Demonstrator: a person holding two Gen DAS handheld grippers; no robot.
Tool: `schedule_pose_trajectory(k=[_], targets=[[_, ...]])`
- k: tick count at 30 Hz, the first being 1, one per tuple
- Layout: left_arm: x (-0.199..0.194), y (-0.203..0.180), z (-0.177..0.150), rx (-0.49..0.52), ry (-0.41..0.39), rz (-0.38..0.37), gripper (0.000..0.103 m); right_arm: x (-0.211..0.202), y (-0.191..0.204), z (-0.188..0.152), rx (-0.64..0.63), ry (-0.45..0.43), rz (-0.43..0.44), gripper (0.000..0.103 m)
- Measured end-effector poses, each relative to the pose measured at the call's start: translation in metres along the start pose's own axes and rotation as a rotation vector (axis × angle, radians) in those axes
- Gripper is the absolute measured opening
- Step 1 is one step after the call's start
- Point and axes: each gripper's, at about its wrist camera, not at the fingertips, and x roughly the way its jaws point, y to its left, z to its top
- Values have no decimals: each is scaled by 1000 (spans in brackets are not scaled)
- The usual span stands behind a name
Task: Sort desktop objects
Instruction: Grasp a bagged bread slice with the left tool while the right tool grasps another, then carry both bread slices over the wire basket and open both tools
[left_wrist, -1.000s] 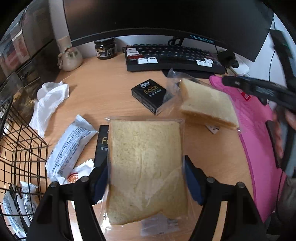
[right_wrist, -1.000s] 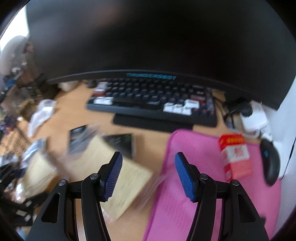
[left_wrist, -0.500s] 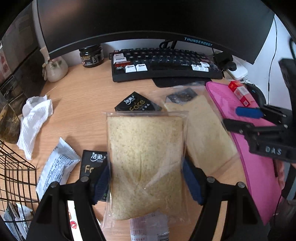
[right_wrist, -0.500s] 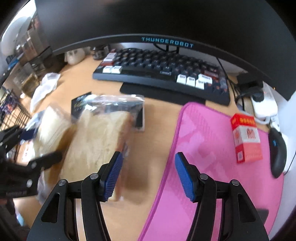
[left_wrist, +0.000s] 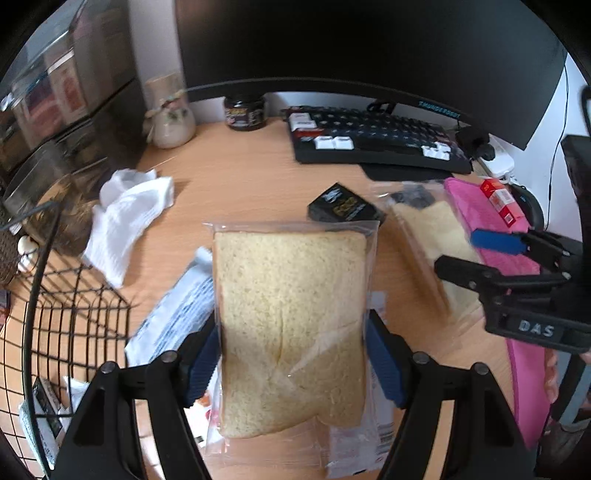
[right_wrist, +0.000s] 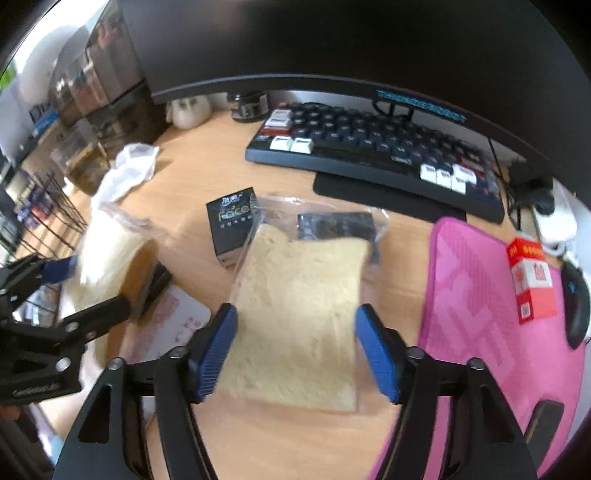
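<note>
Left tool (left_wrist: 293, 363) grips one bagged bread slice (left_wrist: 291, 317); right tool (right_wrist: 295, 347) straddles another (right_wrist: 303, 317), grip unclear.

Wire basket (left_wrist: 66, 317) holds a few packets; snack packet (left_wrist: 177, 317) and black boxes (right_wrist: 232, 221) remain on the tabletop (left_wrist: 240, 184), so I'd judge sorting partway.

Bread slice (left_wrist: 291, 325) pale yellow-tan, fine crumb, in clear wrapper. Second bread slice (right_wrist: 299, 325) same pale tan. Gripper pads (left_wrist: 384, 363) blue, ribbed; gripper frames black. Desk (left_wrist: 236, 192) light wood grain. Mat (right_wrist: 480, 295) bright pink with faint geometric pattern. Small box (right_wrist: 231, 221) black, pale lettering. Carton (right_wrist: 532, 282) red and white. Keyboard (right_wrist: 373, 155) dark, some white keys. Cloth (left_wrist: 125, 221) white. Wire basket (left_wrist: 74, 325) black.
</note>
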Motion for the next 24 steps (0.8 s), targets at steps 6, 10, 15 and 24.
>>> schedule_pose_trajectory(k=[6,10,15,24], targets=[[4,11,-6,-15,11,-18,76,21,14,6,-21,12,-87,91],[7,10,-5,-10,14,-34,76,35,8,8,-13,33,-116,92],[7,7,-4,-4,13,-44,76,25,-9,8,56,-8,-23,76],[-16,-13,0,21,-30,-58,76,-14,-10,2,66,-64,12,72]])
